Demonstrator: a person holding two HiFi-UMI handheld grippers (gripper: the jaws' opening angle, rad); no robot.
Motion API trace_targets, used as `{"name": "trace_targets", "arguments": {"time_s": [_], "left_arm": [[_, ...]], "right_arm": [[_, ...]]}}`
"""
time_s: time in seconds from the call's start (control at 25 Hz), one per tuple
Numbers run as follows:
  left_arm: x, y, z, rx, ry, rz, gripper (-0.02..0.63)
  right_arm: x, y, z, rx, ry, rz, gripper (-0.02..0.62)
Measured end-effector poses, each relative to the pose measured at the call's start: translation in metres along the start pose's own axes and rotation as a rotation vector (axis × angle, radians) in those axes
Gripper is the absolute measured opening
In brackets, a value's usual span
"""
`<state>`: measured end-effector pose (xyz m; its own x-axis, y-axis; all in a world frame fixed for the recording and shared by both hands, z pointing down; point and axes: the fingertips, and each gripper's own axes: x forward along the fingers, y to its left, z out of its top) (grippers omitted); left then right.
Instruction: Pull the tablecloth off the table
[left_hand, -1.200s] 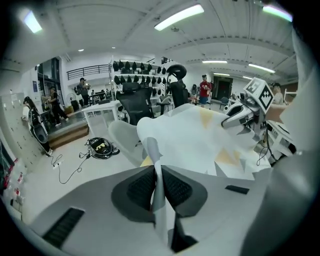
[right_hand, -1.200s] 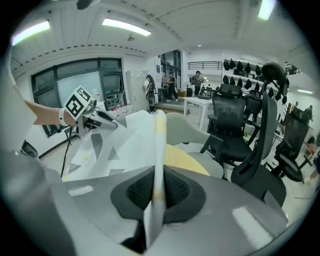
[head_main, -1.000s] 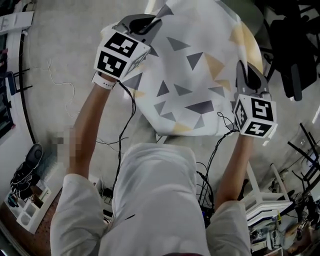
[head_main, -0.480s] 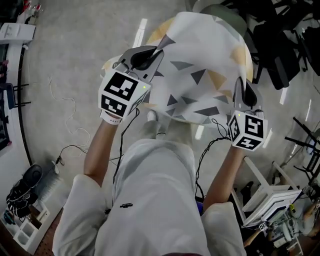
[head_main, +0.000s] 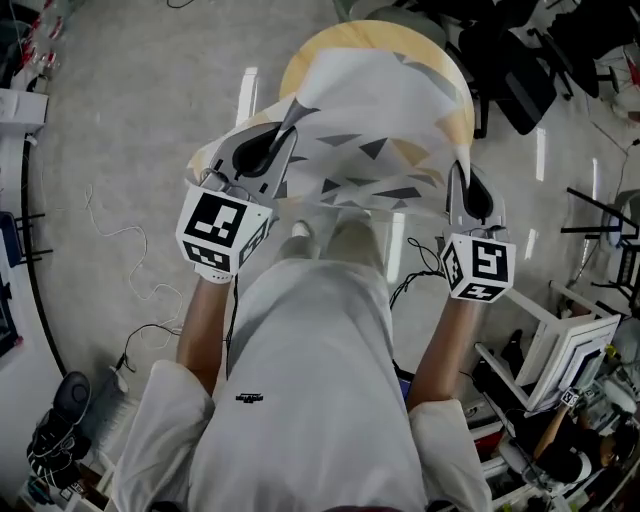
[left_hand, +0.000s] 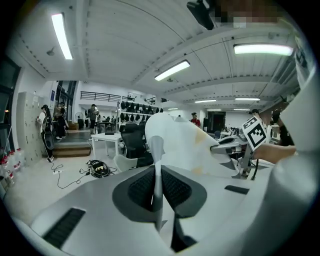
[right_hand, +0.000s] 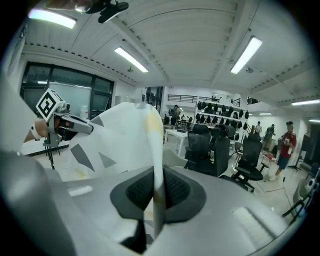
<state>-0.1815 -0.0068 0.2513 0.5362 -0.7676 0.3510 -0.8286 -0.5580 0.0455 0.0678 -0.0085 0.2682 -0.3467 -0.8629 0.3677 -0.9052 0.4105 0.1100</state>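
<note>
A white tablecloth (head_main: 370, 110) printed with grey and yellow triangles hangs stretched between my two grippers, its far part still lying on the round wooden table (head_main: 318, 52). My left gripper (head_main: 283, 137) is shut on the cloth's left near corner. My right gripper (head_main: 456, 180) is shut on the right near edge. In the left gripper view the tablecloth (left_hand: 175, 142) runs pinched between the dark pads (left_hand: 142, 187). In the right gripper view the tablecloth (right_hand: 125, 135) is likewise clamped between the pads (right_hand: 175, 190).
Black office chairs (head_main: 520, 60) stand behind the table at the right. White racks and clutter (head_main: 560, 350) sit at the right, cables (head_main: 120, 250) on the floor at the left. In the gripper views more chairs (right_hand: 215, 145), white tables (left_hand: 107, 140) and distant people fill the room.
Both grippers have drawn the cloth back toward me and away from the table. The table's bare wooden top now shows at the far side, and the cloth has bunched between the grippers.
</note>
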Motion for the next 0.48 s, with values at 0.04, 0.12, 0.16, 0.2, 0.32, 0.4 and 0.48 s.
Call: {"name": "trace_targets", "arguments": {"time_s": [0.04, 0.12, 0.16, 0.2, 0.32, 0.4, 0.48], "left_arm": [[-0.006, -0.006, 0.0, 0.005, -0.004, -0.005, 0.026], [-0.025, -0.019, -0.006, 0.017, -0.006, -0.01, 0.026], [-0.036, -0.025, -0.011, 0.021, -0.003, -0.01, 0.026], [-0.046, -0.031, -0.016, 0.023, 0.001, -0.006, 0.026], [-0.062, -0.044, -0.03, 0.015, 0.018, 0.013, 0.026], [-0.068, -0.054, -0.037, 0.008, 0.036, 0.024, 0.026], [-0.074, -0.062, -0.044, 0.003, 0.055, 0.03, 0.028]], "right_arm": [[-0.009, 0.003, -0.002, 0.0, 0.0, -0.007, 0.034], [-0.033, 0.015, -0.01, 0.007, -0.003, -0.023, 0.032], [-0.045, 0.023, -0.016, 0.015, -0.005, -0.028, 0.034], [-0.055, 0.03, -0.021, 0.023, -0.009, -0.029, 0.034], [-0.073, 0.04, -0.038, 0.053, -0.011, -0.008, 0.037], [-0.083, 0.04, -0.05, 0.068, -0.001, 0.013, 0.037], [-0.091, 0.042, -0.06, 0.078, 0.015, 0.033, 0.037]]}}
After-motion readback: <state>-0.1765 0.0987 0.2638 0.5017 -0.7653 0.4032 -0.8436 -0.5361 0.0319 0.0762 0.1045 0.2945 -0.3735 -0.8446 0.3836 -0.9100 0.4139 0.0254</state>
